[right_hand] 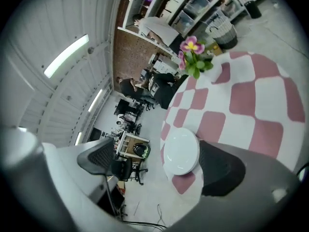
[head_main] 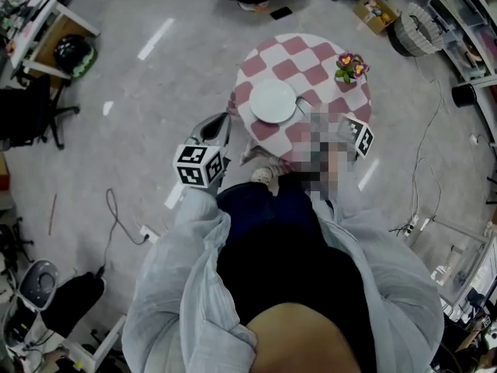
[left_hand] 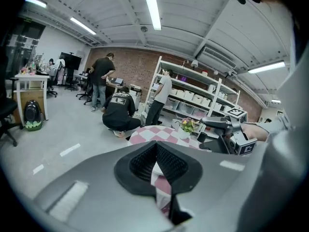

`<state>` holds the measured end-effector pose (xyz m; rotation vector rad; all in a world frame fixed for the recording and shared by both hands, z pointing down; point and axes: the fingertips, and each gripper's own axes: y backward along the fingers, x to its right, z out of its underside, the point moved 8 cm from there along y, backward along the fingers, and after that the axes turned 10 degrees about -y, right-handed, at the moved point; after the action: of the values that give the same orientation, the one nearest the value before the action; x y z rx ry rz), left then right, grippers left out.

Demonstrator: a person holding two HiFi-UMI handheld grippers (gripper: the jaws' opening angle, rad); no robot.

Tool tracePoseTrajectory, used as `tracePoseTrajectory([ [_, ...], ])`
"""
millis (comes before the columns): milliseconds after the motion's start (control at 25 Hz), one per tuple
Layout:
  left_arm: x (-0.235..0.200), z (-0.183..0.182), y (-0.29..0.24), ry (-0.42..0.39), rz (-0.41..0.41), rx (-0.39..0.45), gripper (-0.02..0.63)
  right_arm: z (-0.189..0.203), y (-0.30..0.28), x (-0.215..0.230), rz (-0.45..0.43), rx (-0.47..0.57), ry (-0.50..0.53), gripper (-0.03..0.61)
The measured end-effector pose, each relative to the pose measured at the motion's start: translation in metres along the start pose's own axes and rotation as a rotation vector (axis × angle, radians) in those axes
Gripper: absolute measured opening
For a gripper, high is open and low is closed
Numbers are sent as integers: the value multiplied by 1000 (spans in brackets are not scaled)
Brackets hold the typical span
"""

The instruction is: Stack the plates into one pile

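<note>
Near the left rim of the checked table (head_main: 314, 49), 1 white pile of plates (head_main: 273, 101) is sitting ahead of both tongs; the right gripper (right_hand: 157, 164) is gaping wide, empty, while the left gripper (head_main: 217, 128), pinched closed on nothing, is hovering nearer

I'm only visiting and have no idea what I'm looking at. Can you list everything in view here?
table: one, round, pink-and-white checked cloth, on the grey floor
plates: one white pile, near-left part of the table; how many are in it cannot be told
potted flowers: one, pink and yellow, far right edge of the table
shelves: one white rack, by the brick wall
people: several near the shelves, one crouching beyond the table
left gripper: one, grey, jaws together, empty, beside the table
right gripper: one, grey, jaws wide apart, empty, over the table's near edge
sleeves: two, light grey, bottom of the head view
</note>
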<state>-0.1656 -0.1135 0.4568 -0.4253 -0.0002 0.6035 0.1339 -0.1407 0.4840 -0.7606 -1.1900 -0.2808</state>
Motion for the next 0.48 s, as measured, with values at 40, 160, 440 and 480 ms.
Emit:
tracePoseTrajectory([
  [40,2,-4,-2,-8,14,3,14,-2,9,-4,-1,16,43,549],
  [160,10,-19,-9,-35,64,17,14,-8,35,-15,-1,65,148,543],
  [440,32,-48,-25,-85,188,47,14,-5,84,-41,-8,183,364,449],
  [480,36,-52,-28,-92,206,54,14,-5,91,-43,3,209,405,431],
])
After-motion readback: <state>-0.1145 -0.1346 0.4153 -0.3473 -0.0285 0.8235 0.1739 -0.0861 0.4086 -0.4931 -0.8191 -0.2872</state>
